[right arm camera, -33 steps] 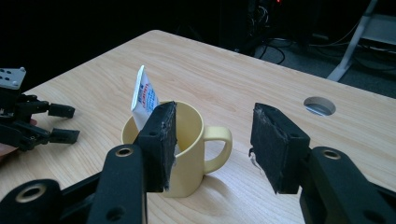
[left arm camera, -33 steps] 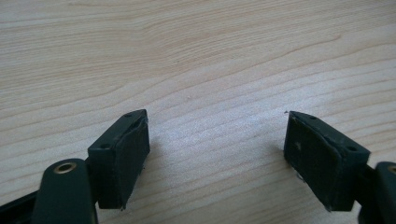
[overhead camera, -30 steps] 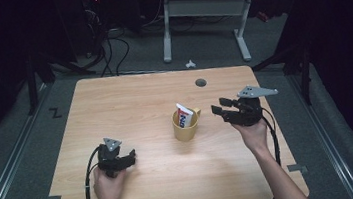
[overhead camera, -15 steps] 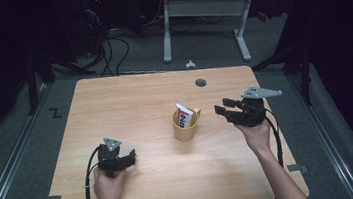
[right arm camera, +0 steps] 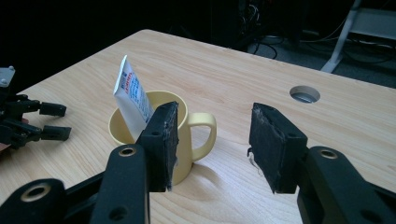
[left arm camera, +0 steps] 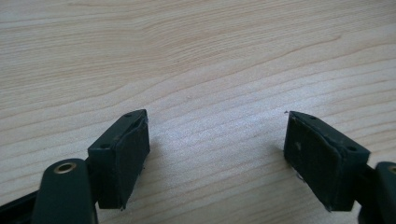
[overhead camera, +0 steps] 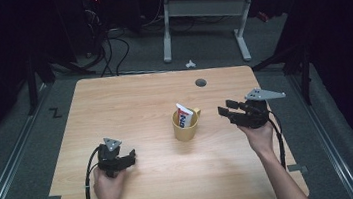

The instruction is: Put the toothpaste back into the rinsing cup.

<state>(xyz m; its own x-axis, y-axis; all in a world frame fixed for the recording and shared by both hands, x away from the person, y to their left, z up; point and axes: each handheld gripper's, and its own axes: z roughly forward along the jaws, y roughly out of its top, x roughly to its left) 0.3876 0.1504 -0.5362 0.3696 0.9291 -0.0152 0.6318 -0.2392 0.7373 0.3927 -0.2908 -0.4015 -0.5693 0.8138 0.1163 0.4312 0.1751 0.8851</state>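
A white tube (overhead camera: 184, 116) with red and blue print stands in a yellow mug (overhead camera: 186, 127) mid-tabletop, long axis near upright, leaning toward the left edge. The right gripper (overhead camera: 227, 110), jaws apart and empty, hovers beside the mug's handle. The left gripper (overhead camera: 131, 156) rests near the front edge, jaws apart.

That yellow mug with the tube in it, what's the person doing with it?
A person sits at a wooden table with a gripper in each hand. The right gripper is open and points at the yellow mug, which holds a tube leaning inside; its fingers touch nothing and have just been closing a little. The left gripper rests open on the table, away from the mug.
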